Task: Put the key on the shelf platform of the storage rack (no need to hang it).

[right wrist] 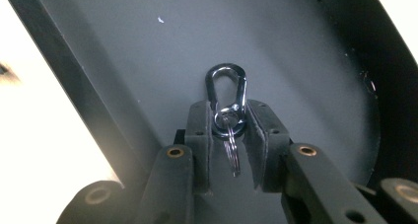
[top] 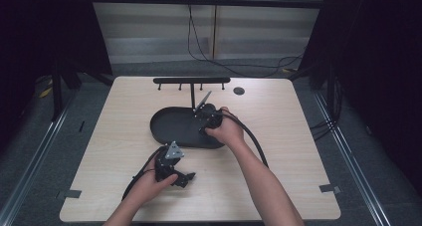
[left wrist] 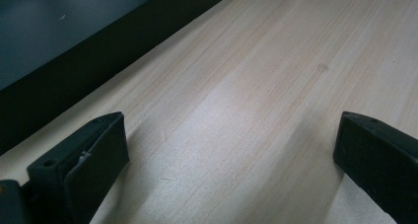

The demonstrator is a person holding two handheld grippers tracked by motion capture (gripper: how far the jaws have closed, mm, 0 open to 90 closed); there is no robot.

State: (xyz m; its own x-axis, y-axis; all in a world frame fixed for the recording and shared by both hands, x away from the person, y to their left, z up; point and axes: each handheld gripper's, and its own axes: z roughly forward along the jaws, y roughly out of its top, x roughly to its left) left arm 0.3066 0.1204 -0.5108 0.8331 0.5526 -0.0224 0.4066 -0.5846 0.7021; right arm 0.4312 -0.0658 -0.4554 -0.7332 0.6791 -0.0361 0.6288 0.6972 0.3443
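A silver carabiner (right wrist: 226, 88) with a key ring (right wrist: 229, 121) and keys hanging from it is held over the floor of a black oval tray (right wrist: 148, 46). My right gripper (right wrist: 229, 118) is shut on the ring, with the carabiner sticking out past the jaw tips. In the high view the right gripper (top: 205, 124) sits over the right end of the tray (top: 166, 131). My left gripper (top: 190, 176) rests low on the wooden table (top: 124, 111), just in front of the tray. Its jaws stand wide open with nothing between them (left wrist: 231, 120).
A black rack with several small hooks (top: 191, 80) stands on a post behind the tray. A small dark round disc (top: 239, 91) lies at the back right of the table. The tray's dark rim (left wrist: 74, 66) runs past the left gripper's upper left.
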